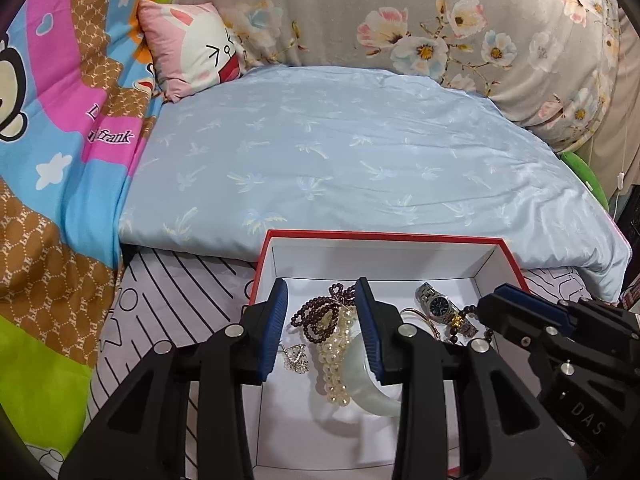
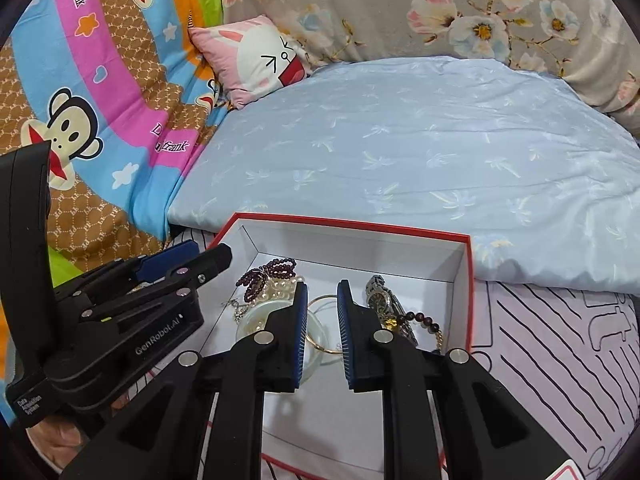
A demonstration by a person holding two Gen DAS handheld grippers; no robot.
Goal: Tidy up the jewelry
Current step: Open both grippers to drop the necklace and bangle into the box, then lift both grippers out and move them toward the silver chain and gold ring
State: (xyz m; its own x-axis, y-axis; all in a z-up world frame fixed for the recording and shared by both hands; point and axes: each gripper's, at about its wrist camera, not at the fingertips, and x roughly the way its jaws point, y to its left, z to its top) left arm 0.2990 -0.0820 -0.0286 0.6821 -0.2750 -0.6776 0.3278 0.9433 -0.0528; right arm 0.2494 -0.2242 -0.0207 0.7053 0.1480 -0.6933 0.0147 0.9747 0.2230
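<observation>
In the red box (image 1: 516,264) on the bed, the jewelry (image 1: 336,332) is piled. Both grippers, left (image 1: 324,330) and right (image 2: 322,334), are held open and empty; perhaps the gold bangle (image 2: 320,348) should be picked next.

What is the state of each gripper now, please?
Left gripper: open, holding nothing, over the beads in the box.
Right gripper: open, holding nothing, over the gold bangle.
</observation>
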